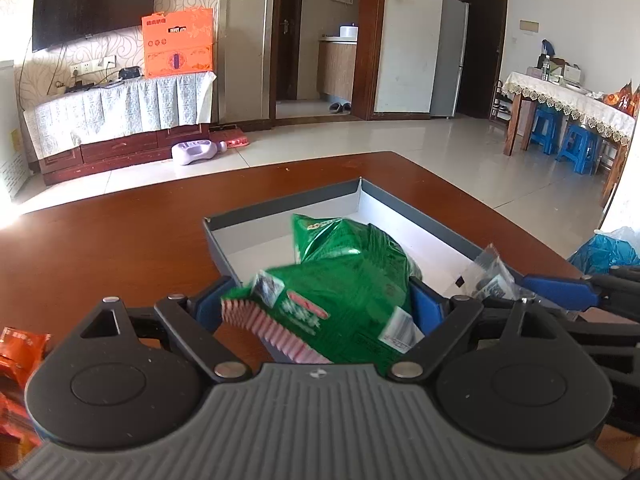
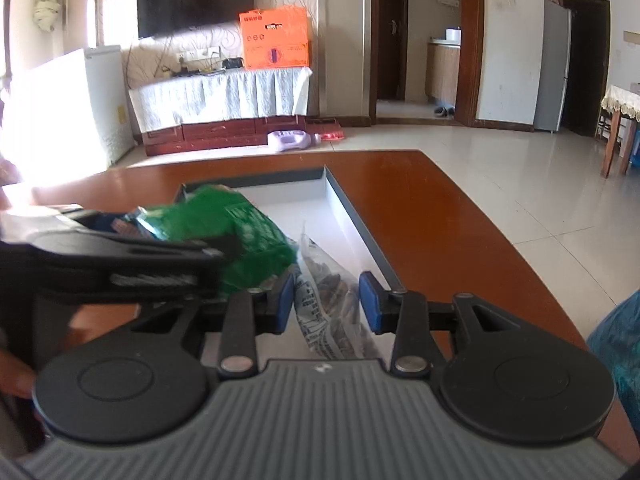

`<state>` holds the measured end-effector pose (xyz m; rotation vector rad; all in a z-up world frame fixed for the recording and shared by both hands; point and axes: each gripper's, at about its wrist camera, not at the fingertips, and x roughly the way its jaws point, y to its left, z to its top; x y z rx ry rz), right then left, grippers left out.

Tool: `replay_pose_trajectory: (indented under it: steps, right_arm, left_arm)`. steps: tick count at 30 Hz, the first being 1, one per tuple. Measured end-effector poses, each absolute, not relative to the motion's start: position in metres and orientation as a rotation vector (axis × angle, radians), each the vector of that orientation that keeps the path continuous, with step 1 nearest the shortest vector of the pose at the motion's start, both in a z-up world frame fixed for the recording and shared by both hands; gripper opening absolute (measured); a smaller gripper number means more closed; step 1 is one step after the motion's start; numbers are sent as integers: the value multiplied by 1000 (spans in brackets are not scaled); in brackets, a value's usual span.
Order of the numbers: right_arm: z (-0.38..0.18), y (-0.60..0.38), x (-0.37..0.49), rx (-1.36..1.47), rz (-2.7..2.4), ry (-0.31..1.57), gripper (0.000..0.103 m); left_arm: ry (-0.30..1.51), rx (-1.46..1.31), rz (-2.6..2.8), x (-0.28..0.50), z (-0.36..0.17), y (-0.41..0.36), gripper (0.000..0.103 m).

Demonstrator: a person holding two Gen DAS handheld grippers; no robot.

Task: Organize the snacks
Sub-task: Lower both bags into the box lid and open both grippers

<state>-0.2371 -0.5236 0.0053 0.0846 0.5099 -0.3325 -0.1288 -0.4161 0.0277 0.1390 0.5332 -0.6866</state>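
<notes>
- Already, one green foil snack bag (image 1: 340, 240) lies in the grey cardboard tray (image 1: 420, 216).
- Left gripper (image 1: 320, 304) clenches a second green packet (image 1: 340, 312); right gripper (image 2: 326, 300) straddles a clear plastic packet (image 2: 328, 304), released.
- Orange packets (image 1: 20, 352) remain outside.

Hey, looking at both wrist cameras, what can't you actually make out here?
- Print on the green snack bag: motion-blurred, left wrist view.
- Clear packet contents and label: glare, too small, right wrist view.
- Gray box near side: hidden by both grippers.
- Orange packets: cut off by left edge.
- Blue bag: cut off at right edge.
</notes>
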Motion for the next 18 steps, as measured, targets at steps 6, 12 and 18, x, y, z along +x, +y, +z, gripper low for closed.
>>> replay_pose_trajectory:
  steps: [6, 12, 18]
  right_arm:
    - [2, -513, -242, 39, -350, 508, 81]
    - [13, -500, -258, 12, -373, 465, 81]
    - [33, -480, -291, 61, -316, 339, 81]
  left_arm:
    - [468, 94, -752, -137, 36, -387, 101]
    - [423, 87, -771, -150, 54, -360, 101]
    - [345, 66, -685, -163, 83, -301, 101]
